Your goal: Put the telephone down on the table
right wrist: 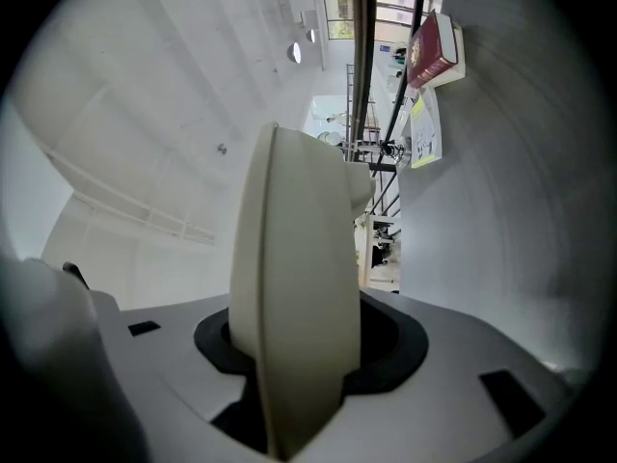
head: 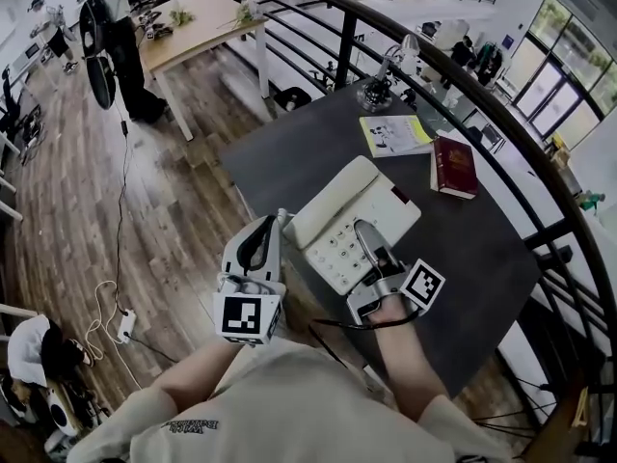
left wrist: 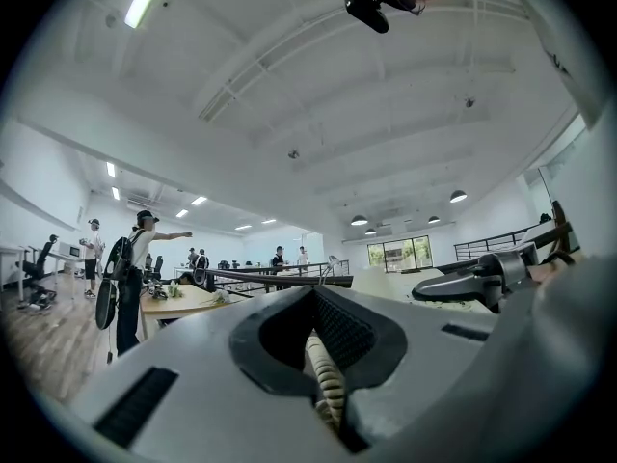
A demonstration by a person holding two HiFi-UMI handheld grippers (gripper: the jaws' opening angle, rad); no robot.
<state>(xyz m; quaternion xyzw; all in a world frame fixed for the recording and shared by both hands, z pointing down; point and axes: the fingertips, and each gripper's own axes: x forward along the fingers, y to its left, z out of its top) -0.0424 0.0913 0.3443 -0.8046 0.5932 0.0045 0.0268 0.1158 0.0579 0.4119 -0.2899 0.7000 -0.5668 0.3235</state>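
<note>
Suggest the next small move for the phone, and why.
Probably lower the telephone straight down onto the table. The right tongs clamp it, and it seems to hang tilted over bare tabletop, short of the book and leaflet. The left tongs pinch its coiled cord.

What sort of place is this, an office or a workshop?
Probably an open-plan office or lab on an upper level: a black railing curves along the edge, a wooden desk stands on the plank floor, and tall windows show beyond.
</note>
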